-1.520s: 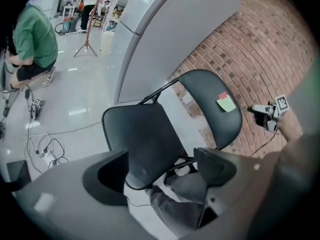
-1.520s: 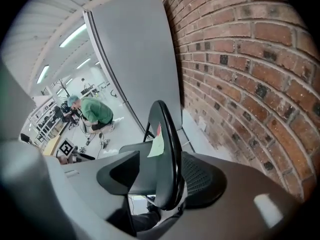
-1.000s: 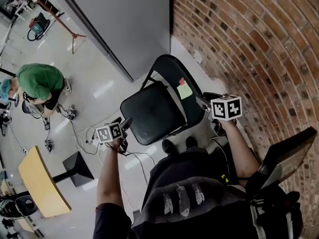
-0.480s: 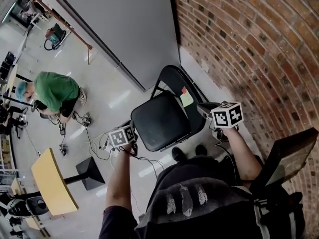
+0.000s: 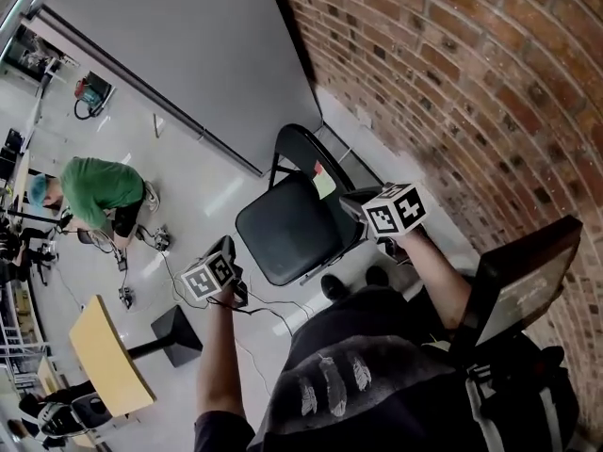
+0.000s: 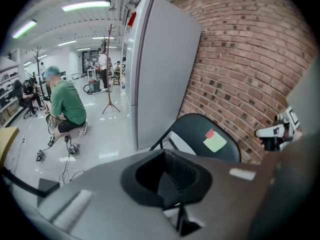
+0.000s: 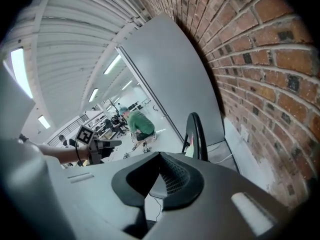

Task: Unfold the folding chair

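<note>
The black folding chair stands open beside the brick wall, its seat (image 5: 287, 229) flat and its backrest (image 5: 303, 151) upright with a green and red sticky note (image 5: 323, 182). My left gripper (image 5: 226, 250) hangs shut and empty off the seat's front left corner, apart from it. In the left gripper view its jaws (image 6: 169, 181) are closed below the backrest (image 6: 197, 134). My right gripper (image 5: 356, 202) is shut and empty at the seat's right edge; whether it touches is unclear. In the right gripper view its closed jaws (image 7: 162, 176) face the chair (image 7: 196, 131), seen edge-on.
A brick wall (image 5: 452, 83) runs along the right and a grey partition (image 5: 188, 64) stands behind the chair. A person in green (image 5: 99, 186) crouches at left among floor cables (image 5: 165, 252). A wooden table (image 5: 108, 356) and a black base (image 5: 174, 332) are at lower left.
The left gripper's jaws have shut and it has lifted away from the seat's front corner toward the left. The right gripper has shut and stayed by the seat's right edge.
</note>
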A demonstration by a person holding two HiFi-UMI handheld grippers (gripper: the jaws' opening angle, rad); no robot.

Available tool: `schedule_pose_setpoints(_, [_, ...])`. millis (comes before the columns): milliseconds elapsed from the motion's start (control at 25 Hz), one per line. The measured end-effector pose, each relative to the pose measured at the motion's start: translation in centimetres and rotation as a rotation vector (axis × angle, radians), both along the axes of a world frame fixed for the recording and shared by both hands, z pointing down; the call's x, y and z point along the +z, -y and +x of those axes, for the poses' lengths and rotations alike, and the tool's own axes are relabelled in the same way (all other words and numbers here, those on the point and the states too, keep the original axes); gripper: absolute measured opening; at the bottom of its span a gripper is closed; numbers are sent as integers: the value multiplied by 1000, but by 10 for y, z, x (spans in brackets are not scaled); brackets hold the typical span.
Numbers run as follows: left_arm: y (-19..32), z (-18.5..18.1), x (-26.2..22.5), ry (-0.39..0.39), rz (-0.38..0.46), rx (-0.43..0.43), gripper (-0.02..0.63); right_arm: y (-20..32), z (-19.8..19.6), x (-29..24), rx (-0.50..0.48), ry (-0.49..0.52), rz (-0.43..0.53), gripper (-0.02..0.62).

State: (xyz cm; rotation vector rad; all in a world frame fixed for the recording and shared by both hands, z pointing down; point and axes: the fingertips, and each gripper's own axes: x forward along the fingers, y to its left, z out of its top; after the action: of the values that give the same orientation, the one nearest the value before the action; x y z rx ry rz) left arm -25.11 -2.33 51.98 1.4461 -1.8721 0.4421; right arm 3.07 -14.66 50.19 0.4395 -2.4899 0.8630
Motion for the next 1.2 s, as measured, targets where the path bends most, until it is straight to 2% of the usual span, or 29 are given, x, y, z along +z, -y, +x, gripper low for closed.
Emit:
schedule_pose_setpoints(240, [-25,42,-23,2,64,-60,2,-38,-9,12,-175,19,-26,2])
schedule_pose_setpoints(520, [-46,81,-35,-55,141,-133,2,-62,-13,26,-328,-11,-19,2])
schedule_pose_setpoints(840, [-41,103,-53,-73,221,-116,2,-63,-25,19,-364,-9,-4,2])
schedule_pose_setpoints(1200, [-49,98,-89,-90,367,-57,2,-105,-51,10,-388,-23,25,2])
